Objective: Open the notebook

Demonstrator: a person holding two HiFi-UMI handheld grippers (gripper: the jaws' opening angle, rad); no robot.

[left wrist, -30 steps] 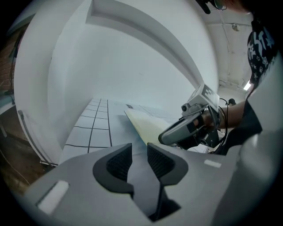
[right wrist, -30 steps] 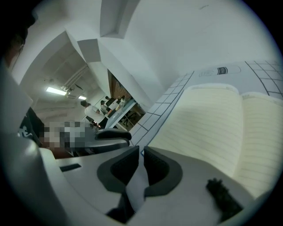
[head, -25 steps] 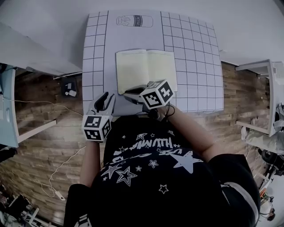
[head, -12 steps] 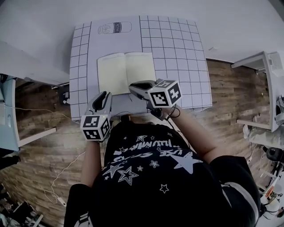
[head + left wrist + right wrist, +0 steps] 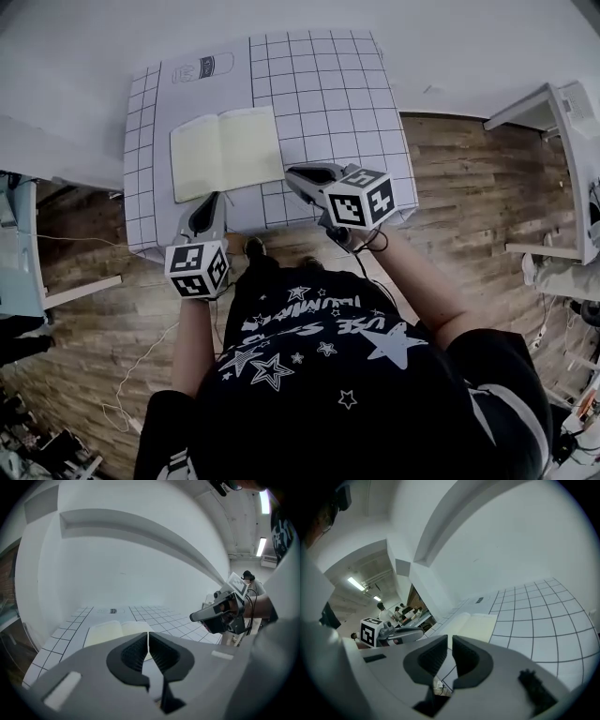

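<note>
Tongs in both hands, low by the near edge of the worktop (image 5: 328, 94). Jaws of the left tongs (image 5: 210, 201) just closed in, pads meeting in a thin line, nothing between them. Pads of the right tongs (image 5: 294, 172) almost together, only a narrow slit showing, likewise empty.

Notebook (image 5: 225, 150) open and flat on the worktop, toward its left edge and nearer the front than the back, pale pages up. Near edge of the notebook just ahead of the left tongs; its near right corner just beside the right tongs; no contact visible with either.

Only in the head view: whole gridded worktop, bottle outline (image 5: 202, 67) printed at the far left corner, wood floor (image 5: 469, 187) around it. Only in the left gripper view: right tongs (image 5: 194, 617) held clear above the worktop. Only in the right gripper view: people (image 5: 396, 613) at tables in a lit room far behind the left tongs (image 5: 419, 631).
</note>
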